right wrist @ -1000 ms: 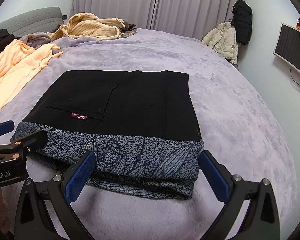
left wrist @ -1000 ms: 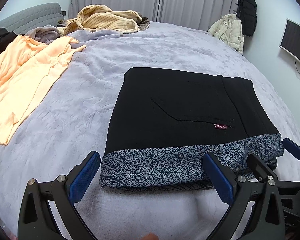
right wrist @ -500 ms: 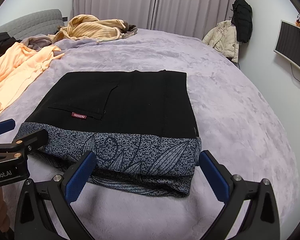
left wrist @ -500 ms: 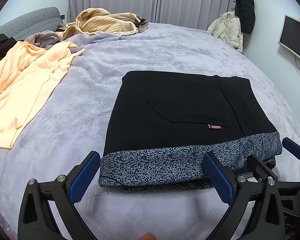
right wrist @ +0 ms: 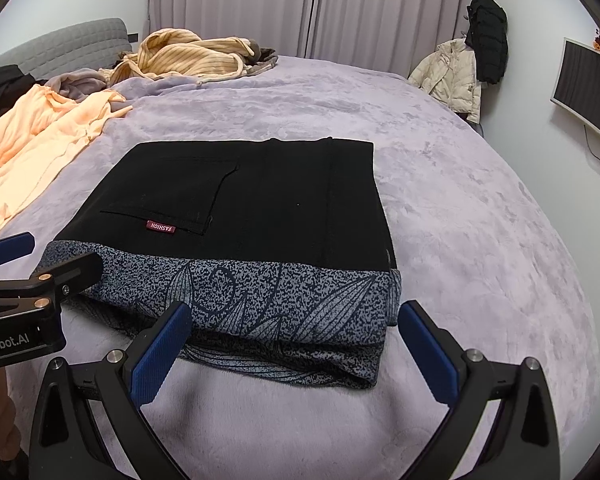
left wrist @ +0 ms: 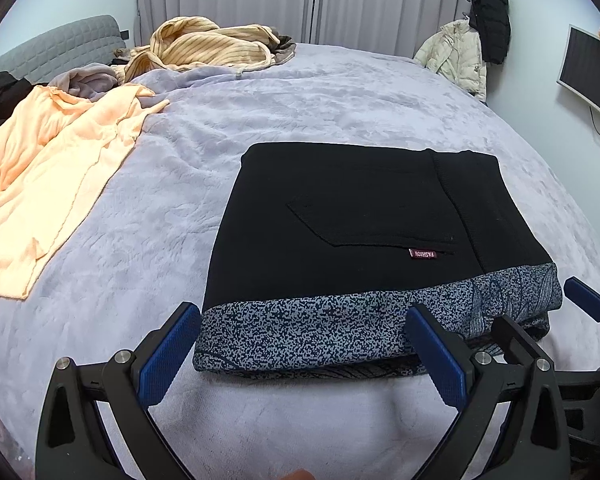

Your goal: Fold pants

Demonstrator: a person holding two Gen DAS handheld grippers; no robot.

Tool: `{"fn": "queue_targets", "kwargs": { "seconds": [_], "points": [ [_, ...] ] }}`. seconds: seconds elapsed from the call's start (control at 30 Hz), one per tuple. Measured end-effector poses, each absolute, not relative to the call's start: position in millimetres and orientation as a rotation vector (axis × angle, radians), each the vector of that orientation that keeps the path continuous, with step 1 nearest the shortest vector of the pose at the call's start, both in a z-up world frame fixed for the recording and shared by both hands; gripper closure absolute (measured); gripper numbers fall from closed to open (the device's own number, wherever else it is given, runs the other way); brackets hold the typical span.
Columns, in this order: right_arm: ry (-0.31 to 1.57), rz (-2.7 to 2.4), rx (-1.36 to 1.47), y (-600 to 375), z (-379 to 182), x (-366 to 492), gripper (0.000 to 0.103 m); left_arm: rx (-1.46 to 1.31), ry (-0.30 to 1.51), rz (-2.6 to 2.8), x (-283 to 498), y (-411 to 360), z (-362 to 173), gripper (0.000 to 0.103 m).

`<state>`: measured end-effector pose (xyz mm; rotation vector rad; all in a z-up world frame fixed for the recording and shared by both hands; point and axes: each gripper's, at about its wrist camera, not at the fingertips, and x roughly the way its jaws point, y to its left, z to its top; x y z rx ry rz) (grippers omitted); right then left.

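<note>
The pants (left wrist: 364,216) lie folded into a flat rectangle on the bed (left wrist: 340,96), whose lilac plush cover spreads out on every side of them. Their top layer is black, with a slanted pocket and a small red label (left wrist: 423,254) at the pocket's corner; along the near edge of the pants runs a band of speckled blue-grey fabric with a leaf print, and a further patterned layer shows under it. The left hand-held gripper (left wrist: 300,354) sits just short of that near edge with its blue pads spread wide, holding nothing; the left pad is beside the near left corner of the pants and the right pad is in front of the patterned band. The right hand-held gripper (right wrist: 294,350) is likewise spread wide and empty, just short of the near right corner of the pants, with one pad over the patterned band and the other beyond the right edge above the cover. Left of the pants, well apart, an orange garment (left wrist: 48,184) lies spread on the bed. Beyond the pants, at the far side of the bed, sits a heap of striped yellow clothing (left wrist: 208,46). On the wall to the right of the pants hang a cream jacket (left wrist: 454,56) and a black jacket (left wrist: 490,20).
</note>
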<state>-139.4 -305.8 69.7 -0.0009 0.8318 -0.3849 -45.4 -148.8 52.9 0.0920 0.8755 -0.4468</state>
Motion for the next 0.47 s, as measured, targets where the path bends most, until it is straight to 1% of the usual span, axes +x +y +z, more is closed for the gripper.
{"fn": "queue_targets", "kwargs": {
  "seconds": [0.27,0.47],
  "points": [
    [0.829,-0.367,-0.019,-310,73,-141,0.0,0.093,0.877,-0.45,-45,-156,57,0.0],
    [0.816,-0.372,-0.012,-334,80,-146,0.0,0.095,0.846,-0.472,-50,-179,72,0.0]
  ]
}}
